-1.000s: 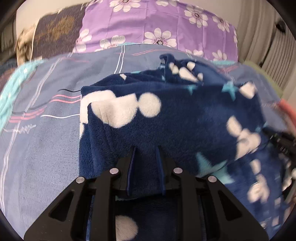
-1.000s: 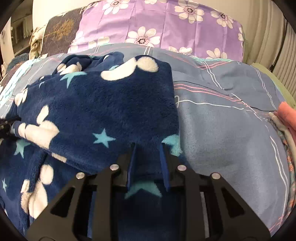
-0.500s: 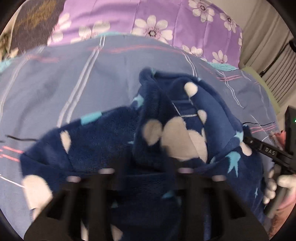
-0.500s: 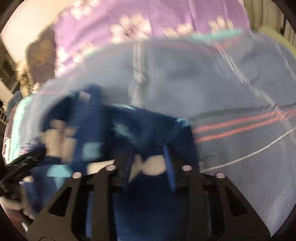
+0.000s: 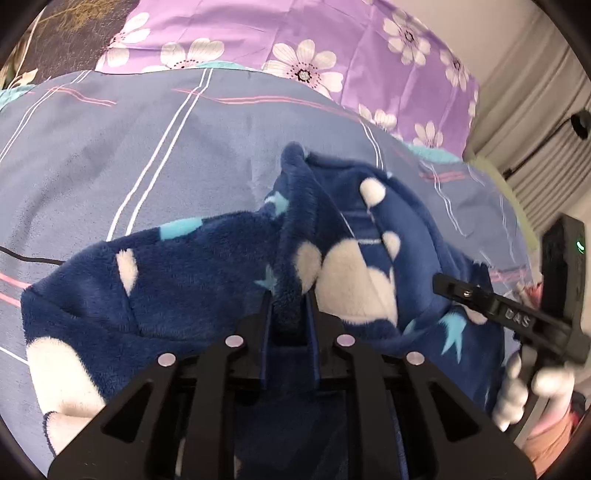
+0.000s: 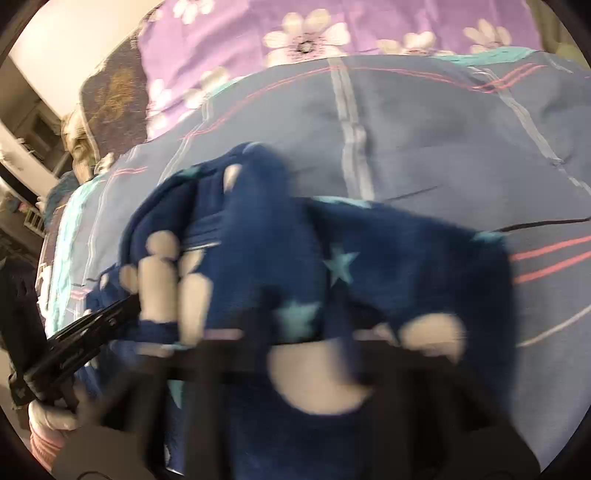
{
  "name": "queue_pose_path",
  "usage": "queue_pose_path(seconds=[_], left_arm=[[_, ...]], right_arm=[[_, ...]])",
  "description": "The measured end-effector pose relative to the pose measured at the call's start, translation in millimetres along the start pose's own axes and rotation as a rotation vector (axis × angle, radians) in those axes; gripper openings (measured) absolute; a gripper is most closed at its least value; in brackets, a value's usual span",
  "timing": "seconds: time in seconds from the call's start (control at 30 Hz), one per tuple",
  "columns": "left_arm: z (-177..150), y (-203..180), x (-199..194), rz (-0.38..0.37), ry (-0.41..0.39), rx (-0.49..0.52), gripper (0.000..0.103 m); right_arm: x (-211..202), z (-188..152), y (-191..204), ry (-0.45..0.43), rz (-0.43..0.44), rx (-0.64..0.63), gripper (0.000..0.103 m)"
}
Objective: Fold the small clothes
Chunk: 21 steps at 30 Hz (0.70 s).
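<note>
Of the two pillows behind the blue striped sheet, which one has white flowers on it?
The purple pillow has them; the dark brown pillow to its left shows a golden pattern instead.

One fleece garment (image 5: pixel 207 280), two hand-held grippers (image 5: pixel 288 314).

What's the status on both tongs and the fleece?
Left tongs shut on navy fleece garment. Right tongs blurred, grip unclear. Garment bunched mid-fold on blue bedsheet. Nothing blocking.
</note>
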<state>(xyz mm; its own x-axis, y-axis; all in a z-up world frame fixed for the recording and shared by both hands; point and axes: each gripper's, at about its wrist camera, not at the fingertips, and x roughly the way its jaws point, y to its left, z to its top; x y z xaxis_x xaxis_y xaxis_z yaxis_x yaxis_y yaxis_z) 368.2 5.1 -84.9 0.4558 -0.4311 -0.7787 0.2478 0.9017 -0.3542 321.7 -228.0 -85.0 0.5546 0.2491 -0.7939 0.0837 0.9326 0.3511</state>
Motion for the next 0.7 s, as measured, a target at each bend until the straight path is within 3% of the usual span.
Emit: queue_pose_path(seconds=[0.1, 0.2, 0.23, 0.37, 0.43, 0.5, 0.53, 0.57, 0.63, 0.7], left_arm=[[2, -2, 3, 0.108, 0.065, 0.06, 0.009], [-2, 2, 10, 0.112, 0.095, 0.073, 0.01], [-3, -2, 9, 0.134, 0.094, 0.093, 0.01], [0, -20, -3, 0.252, 0.068, 0.17, 0.013], [6, -26, -22, 0.347, -0.003, 0.2, 0.012], [17, -32, -41, 0.318, -0.095, 0.198, 0.011], [21, -34, -45, 0.272, -0.113, 0.185, 0.01], [25, -38, -44, 0.178, -0.12, 0.164, 0.01], [26, -44, -20, 0.105, -0.056, 0.177, 0.01], [16, -37, 29, 0.226, 0.088, 0.186, 0.012]], right_arm=[[-26, 0, 2, -0.086, -0.075, -0.026, 0.01], [5, -7, -16, 0.048, -0.156, -0.01, 0.01], [10, -11, -16, 0.042, -0.163, -0.028, 0.008], [-13, -9, 1, -0.032, -0.235, -0.073, 0.018], [-39, -6, 8, -0.132, -0.278, -0.082, 0.024], [-57, -3, 14, -0.199, -0.258, -0.104, 0.023], [-61, 0, 19, -0.213, -0.182, -0.113, 0.016], [-58, 1, 23, -0.197, -0.112, -0.12, 0.012], [-35, 1, 27, -0.116, -0.068, -0.129, 0.011], [19, -9, 13, 0.036, -0.2, -0.114, 0.009]])
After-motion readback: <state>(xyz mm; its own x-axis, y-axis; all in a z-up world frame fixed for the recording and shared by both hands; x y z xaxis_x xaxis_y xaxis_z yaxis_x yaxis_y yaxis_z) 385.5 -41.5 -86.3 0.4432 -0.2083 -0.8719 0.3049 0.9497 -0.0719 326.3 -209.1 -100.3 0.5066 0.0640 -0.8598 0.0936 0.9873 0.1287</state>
